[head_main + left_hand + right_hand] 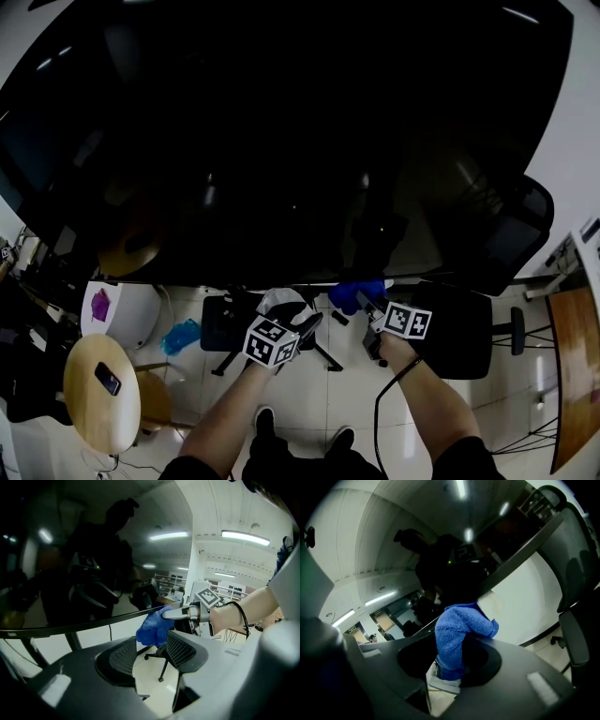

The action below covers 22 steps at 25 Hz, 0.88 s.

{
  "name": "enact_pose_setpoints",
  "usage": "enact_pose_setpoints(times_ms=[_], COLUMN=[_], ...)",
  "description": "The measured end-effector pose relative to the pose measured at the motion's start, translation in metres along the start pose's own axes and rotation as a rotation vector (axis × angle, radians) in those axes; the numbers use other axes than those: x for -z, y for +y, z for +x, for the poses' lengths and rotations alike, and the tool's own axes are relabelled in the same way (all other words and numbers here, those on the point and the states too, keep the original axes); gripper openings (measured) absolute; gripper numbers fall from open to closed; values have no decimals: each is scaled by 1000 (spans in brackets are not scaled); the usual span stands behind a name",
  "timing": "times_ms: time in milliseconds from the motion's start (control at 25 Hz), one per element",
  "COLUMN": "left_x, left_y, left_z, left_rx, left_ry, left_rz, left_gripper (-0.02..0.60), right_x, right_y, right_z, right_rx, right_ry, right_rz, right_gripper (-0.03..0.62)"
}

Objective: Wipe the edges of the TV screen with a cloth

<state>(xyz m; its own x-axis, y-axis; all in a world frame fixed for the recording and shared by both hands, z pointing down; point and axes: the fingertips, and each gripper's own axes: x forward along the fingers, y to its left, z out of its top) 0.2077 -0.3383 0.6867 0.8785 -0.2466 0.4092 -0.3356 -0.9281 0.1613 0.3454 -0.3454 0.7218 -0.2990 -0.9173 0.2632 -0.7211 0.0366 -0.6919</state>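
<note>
The big dark TV screen point(281, 141) fills the upper part of the head view; its bottom edge point(93, 620) runs just above both grippers. My right gripper point(364, 302) is shut on a blue cloth point(354, 293), and the cloth presses up against that bottom edge. In the right gripper view the cloth point(457, 637) stands bunched between the jaws of my right gripper point(450, 665). My left gripper point(289, 307) hovers just left of it, open with nothing in it. From my left gripper point(150, 653) I see the cloth point(152, 629) and the right gripper's fingers point(180, 614) against the edge.
Black office chairs stand below the TV on the tiled floor, one at the left point(225, 323) and one at the right point(464, 328). A round wooden stool point(98, 398) with a phone point(108, 378) is at the lower left. A wooden tabletop point(574, 375) lies at the right.
</note>
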Motion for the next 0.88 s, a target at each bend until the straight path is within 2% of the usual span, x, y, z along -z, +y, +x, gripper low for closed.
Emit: enact_pose_setpoints(times_ms=[160,360,480,680,880], left_x=[13,30,39,52,63], left_y=[38,84,108,139,165], left_z=[-35,-83,-107,-147,-199], left_rx=[37,104,118,78,-9], left_ry=[-8,25,45,47,25], left_rz=[-3,27,46,39,3], left_gripper=[189,192,193,193,201], right_x=[24,56,72,100,119], right_y=[35,84,110,148,181], right_z=[36,77,97,131,162], right_rx=[9,34,31,5,-37], right_ry=[-19,-67,-95,-61,-18], right_rz=[5,31,56,63,37], right_gripper=[141,141,141,141,141])
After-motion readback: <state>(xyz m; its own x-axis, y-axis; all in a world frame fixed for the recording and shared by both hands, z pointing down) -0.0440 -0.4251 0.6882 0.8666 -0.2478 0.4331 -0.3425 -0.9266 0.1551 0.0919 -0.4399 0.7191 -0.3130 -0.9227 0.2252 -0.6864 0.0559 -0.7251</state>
